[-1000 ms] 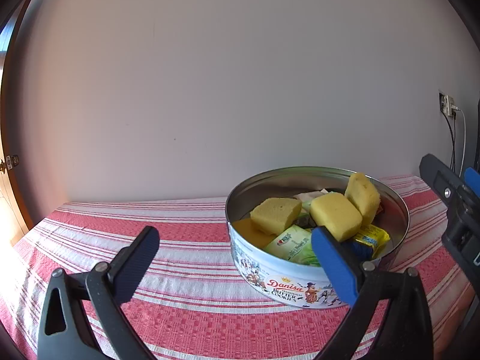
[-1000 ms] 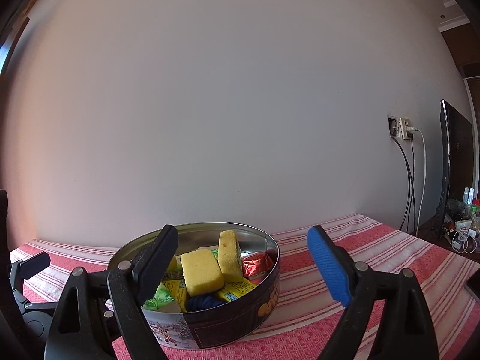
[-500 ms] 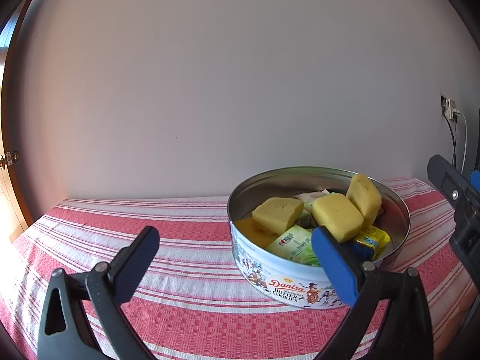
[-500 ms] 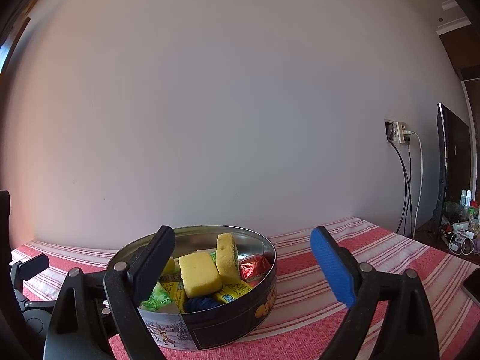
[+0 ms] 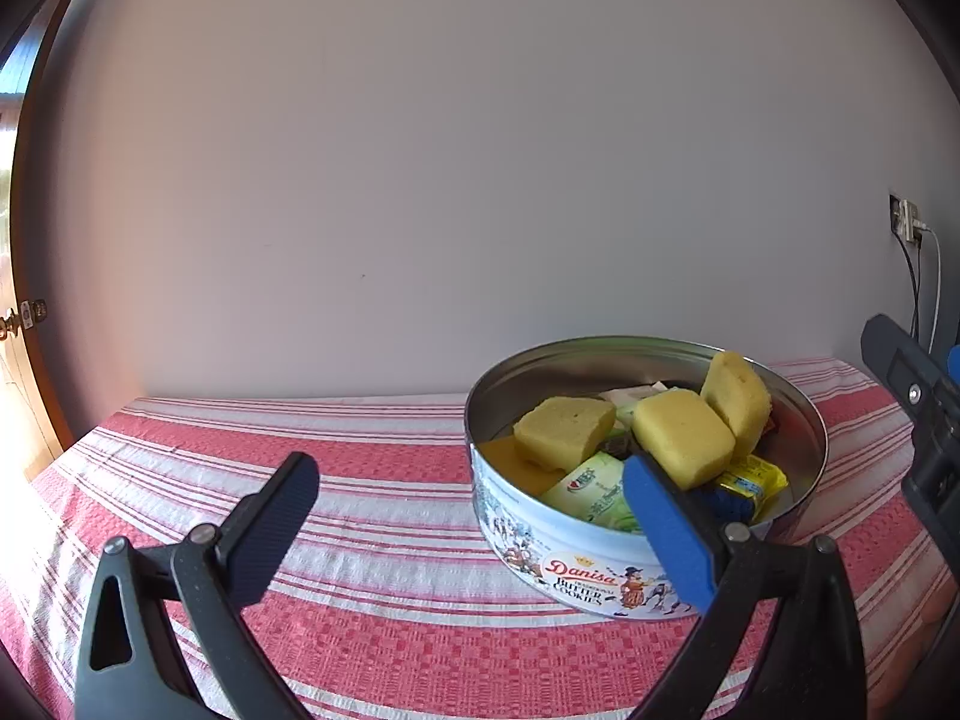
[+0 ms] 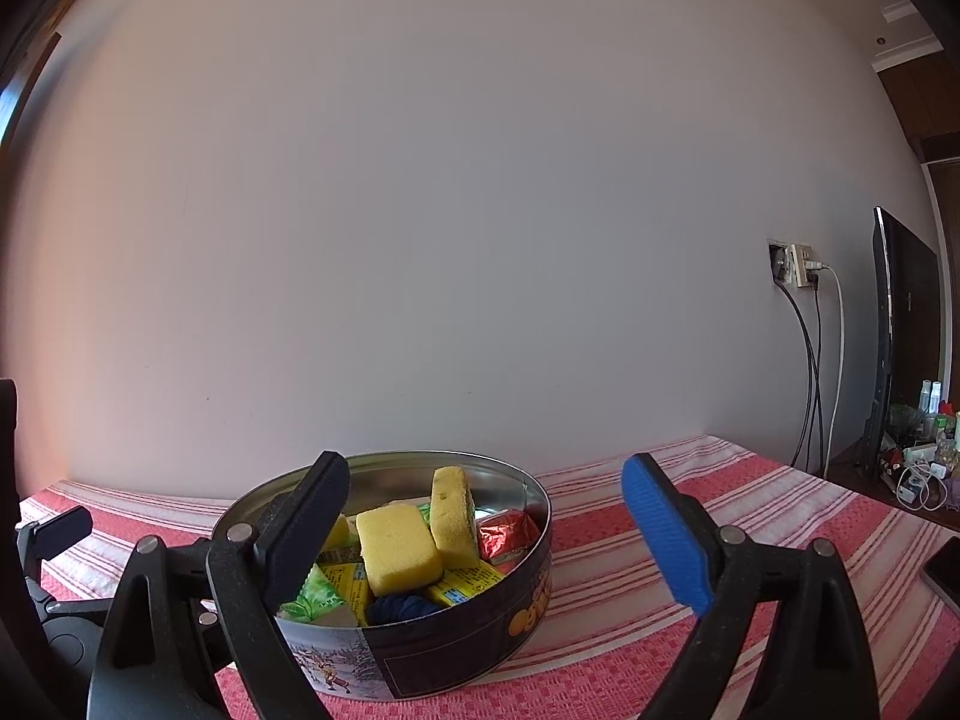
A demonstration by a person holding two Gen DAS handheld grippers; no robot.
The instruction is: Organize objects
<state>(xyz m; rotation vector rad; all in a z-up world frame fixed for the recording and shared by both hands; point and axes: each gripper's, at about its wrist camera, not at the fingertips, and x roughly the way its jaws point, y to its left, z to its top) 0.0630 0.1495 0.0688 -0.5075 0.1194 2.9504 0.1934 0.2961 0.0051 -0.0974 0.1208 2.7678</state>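
A round butter-cookie tin [image 5: 576, 570] [image 6: 456, 642] stands open on the red-and-white striped cloth. Inside lie three yellow sponge cakes [image 5: 684, 438] [image 6: 396, 546], green and yellow packets [image 5: 591, 489], a red foil wrapper [image 6: 504, 534] and something dark blue [image 6: 399, 606]. My left gripper [image 5: 474, 516] hangs open in front of the tin, to its left, with nothing between the fingers. My right gripper [image 6: 486, 516] is open wide over the tin's near right side and holds nothing. Its black finger [image 6: 300, 528] hides the tin's left part.
The striped tablecloth [image 5: 360, 480] runs back to a plain wall. A wall socket with cables [image 6: 798, 264] and a dark screen [image 6: 906, 324] stand at the right, with clutter beyond. A door with a handle [image 5: 18, 318] is at the far left.
The right gripper's fingers have spread a little wider. Both views have shifted only slightly; the tin and its contents lie as before.
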